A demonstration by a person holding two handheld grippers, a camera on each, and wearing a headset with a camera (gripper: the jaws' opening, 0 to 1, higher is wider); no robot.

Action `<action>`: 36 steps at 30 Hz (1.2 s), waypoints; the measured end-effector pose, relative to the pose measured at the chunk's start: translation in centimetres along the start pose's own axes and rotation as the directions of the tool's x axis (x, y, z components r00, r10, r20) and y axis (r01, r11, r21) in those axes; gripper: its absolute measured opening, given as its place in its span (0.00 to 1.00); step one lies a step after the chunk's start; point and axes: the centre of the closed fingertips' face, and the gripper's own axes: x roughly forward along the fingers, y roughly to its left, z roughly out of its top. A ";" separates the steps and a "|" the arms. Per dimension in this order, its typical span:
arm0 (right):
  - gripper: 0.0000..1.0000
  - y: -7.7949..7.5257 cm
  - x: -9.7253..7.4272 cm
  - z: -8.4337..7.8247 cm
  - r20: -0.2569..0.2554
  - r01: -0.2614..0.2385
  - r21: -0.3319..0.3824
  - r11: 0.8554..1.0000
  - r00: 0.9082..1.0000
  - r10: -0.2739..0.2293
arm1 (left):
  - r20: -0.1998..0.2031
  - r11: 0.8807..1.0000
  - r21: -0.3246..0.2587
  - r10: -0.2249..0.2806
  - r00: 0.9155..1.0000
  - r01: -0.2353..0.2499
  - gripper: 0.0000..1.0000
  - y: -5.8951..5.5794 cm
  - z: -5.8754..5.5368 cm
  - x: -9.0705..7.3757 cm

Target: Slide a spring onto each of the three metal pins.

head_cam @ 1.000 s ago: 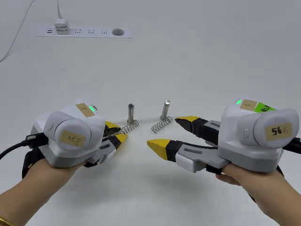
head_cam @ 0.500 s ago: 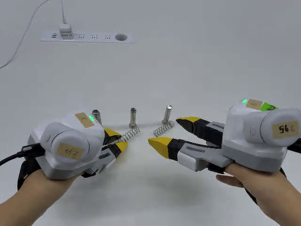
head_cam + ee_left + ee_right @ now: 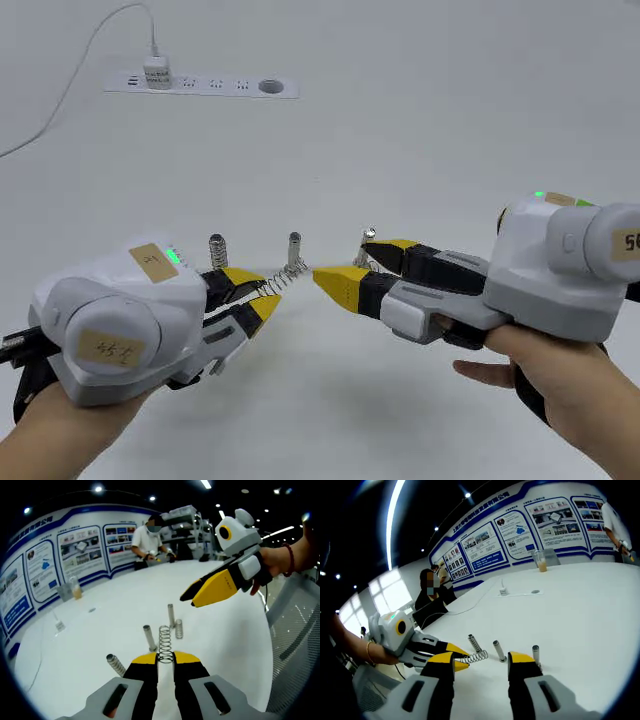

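Your left tongs (image 3: pixel 266 292) are clenched on a spring (image 3: pixel 165 640), now lifted off the surface (image 3: pixel 420 150) near its centre. Your right tongs (image 3: pixel 340 264), released, have closed in. The middle pin (image 3: pixel 294 250) stands bare: thread this spring there.

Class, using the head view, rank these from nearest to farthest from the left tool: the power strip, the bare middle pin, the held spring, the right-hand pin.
1. held spring, clamped in the jaws of the left tool.
2. bare middle pin, just past the spring's free end.
3. right-hand pin, farther right along the row.
4. power strip, far back, upper left.
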 end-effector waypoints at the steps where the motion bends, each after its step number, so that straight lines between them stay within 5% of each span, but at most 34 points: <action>1: 0.43 0.2 0.1 0.2 0.007 -0.008 0.013 1.000 1.000 0.008 | 0.004 1.000 0.001 0.001 1.000 -0.001 0.10 -0.1 0.2 -0.2; 9: 0.37 1.5 0.4 1.2 0.048 -0.076 0.098 0.992 0.996 0.072 | 0.110 1.000 -0.019 0.002 0.994 0.000 0.10 -0.6 3.2 -1.8; 19: 0.30 2.4 0.4 1.5 0.062 -0.129 0.194 0.973 0.991 0.119 | 0.174 0.999 -0.031 -0.022 0.984 0.028 0.10 -1.2 4.7 -2.8; 22: 0.27 2.8 0.4 1.9 0.093 -0.166 0.254 0.953 0.985 0.146 | 0.197 0.999 -0.010 -0.030 0.980 0.032 0.10 -1.5 5.1 -3.1; 29: 0.18 3.7 0.4 1.9 0.089 -0.201 0.281 0.938 0.979 0.184 | 0.229 0.999 0.009 -0.041 0.973 0.040 0.10 -1.8 5.8 -3.4; 36: 0.13 4.4 0.3 1.9 0.093 -0.237 0.283 0.929 0.971 0.219 | 0.203 0.999 0.025 -0.038 0.978 0.034 0.11 -2.0 5.7 -3.5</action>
